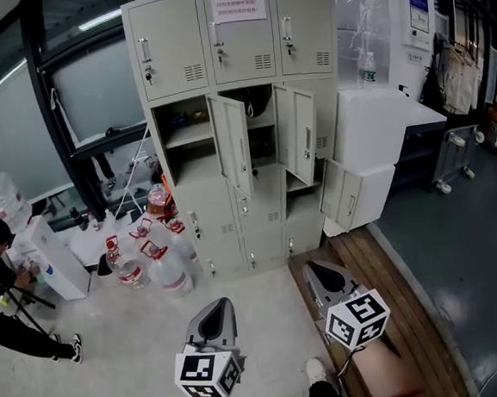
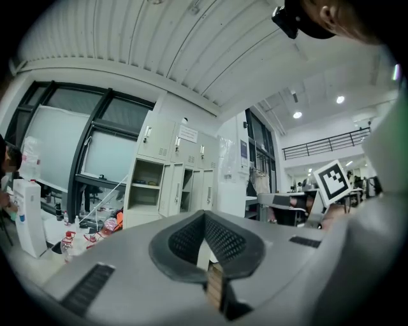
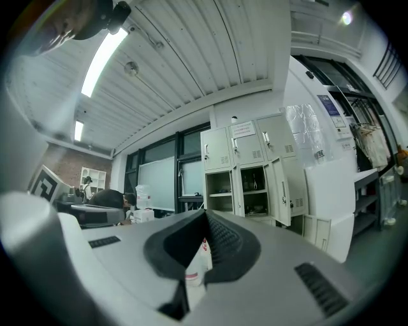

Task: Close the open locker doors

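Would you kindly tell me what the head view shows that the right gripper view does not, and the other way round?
Only the head view shows the wooden floor strip, the person's shoe and the marker cube on the right gripper. Only the right gripper view shows the ribbed ceiling, its strip light and a brick wall. Both show the grey locker with its middle doors standing open, and the right gripper shut with nothing in it.

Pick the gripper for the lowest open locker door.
Right, probably. The right gripper is nearly in line with that door; the left gripper sits farther left. Both are shut and well short of it.
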Demonstrator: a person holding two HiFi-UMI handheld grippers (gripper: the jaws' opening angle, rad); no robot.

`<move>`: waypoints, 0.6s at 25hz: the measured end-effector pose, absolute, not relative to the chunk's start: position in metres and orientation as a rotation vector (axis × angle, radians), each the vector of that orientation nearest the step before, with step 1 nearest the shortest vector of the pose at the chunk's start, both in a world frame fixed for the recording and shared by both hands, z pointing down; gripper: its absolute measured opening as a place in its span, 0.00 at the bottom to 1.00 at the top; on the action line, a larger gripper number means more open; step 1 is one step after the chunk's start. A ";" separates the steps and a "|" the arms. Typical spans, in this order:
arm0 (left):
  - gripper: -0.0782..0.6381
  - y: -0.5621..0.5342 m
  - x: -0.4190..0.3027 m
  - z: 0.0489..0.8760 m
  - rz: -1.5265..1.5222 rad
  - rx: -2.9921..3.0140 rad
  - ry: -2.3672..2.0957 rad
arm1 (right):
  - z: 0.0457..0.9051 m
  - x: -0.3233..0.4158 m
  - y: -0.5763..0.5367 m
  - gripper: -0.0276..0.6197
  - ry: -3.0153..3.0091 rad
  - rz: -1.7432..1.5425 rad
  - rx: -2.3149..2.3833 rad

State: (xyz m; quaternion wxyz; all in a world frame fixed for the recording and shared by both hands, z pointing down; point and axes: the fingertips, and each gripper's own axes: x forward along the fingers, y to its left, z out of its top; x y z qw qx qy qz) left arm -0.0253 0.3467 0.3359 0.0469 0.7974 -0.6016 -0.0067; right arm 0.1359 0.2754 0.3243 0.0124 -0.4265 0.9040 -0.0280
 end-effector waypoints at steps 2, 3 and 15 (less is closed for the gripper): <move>0.11 0.348 -0.028 0.334 -0.028 2.431 -1.838 | 0.323 0.133 0.276 0.04 2.821 -0.085 -1.328; 0.11 0.348 -0.030 0.333 -0.030 2.431 -1.840 | 0.322 0.132 0.276 0.04 2.821 -0.085 -1.328; 0.11 0.329 -0.045 0.340 0.014 2.388 -1.876 | 0.320 0.111 0.242 0.04 2.817 -0.100 -1.260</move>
